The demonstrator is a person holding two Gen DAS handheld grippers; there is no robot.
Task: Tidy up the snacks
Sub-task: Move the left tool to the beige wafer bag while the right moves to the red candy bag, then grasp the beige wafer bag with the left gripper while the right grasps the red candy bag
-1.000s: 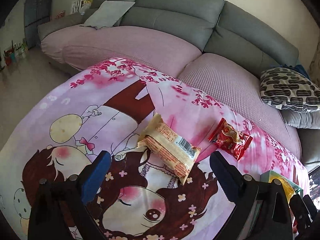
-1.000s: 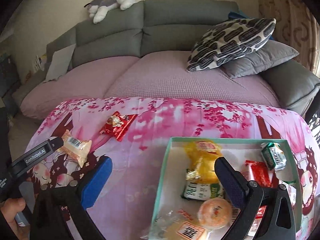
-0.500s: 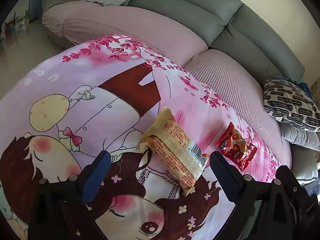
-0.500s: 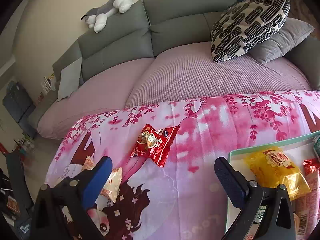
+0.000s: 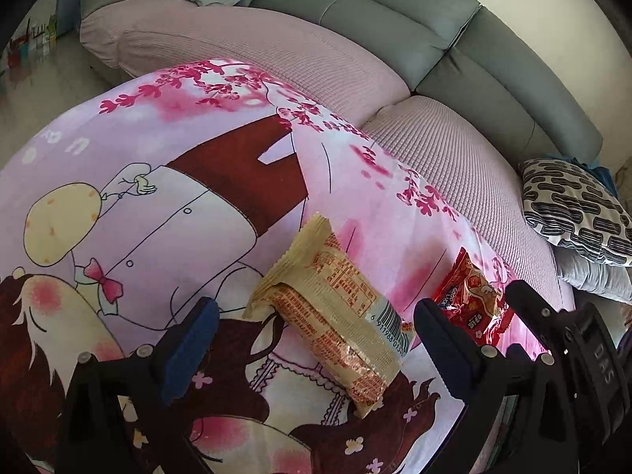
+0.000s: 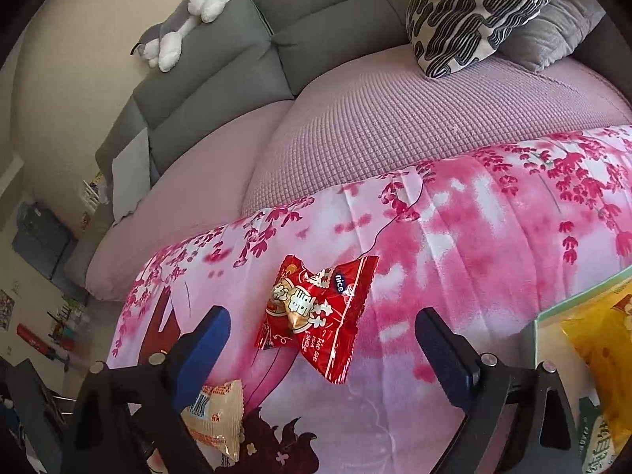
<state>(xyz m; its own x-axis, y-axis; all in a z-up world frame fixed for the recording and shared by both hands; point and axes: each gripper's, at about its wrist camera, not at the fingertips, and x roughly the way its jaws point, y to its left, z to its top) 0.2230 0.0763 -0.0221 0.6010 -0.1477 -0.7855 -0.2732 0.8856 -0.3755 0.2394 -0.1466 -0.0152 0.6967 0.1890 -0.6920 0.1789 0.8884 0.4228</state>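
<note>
A beige snack packet lies on the pink cartoon cloth. It sits between the blue pads of my left gripper, which is open and clear of it. A red snack packet lies further right, between the pads of my right gripper. That gripper's jaws are closing, and the pads do not touch the wrapper. The left wrist view also shows the red packet, partly behind the right gripper's black finger. The right wrist view shows an end of the beige packet.
A teal-rimmed box holding a yellow packet and other snacks stands at the right edge. Behind the cloth runs a grey sofa with pink cushions, a patterned pillow and a plush toy.
My right gripper swung left from over the box to the red packet, and its jaws narrowed slightly. The left gripper sank closer around the beige packet. Neither packet moved.
</note>
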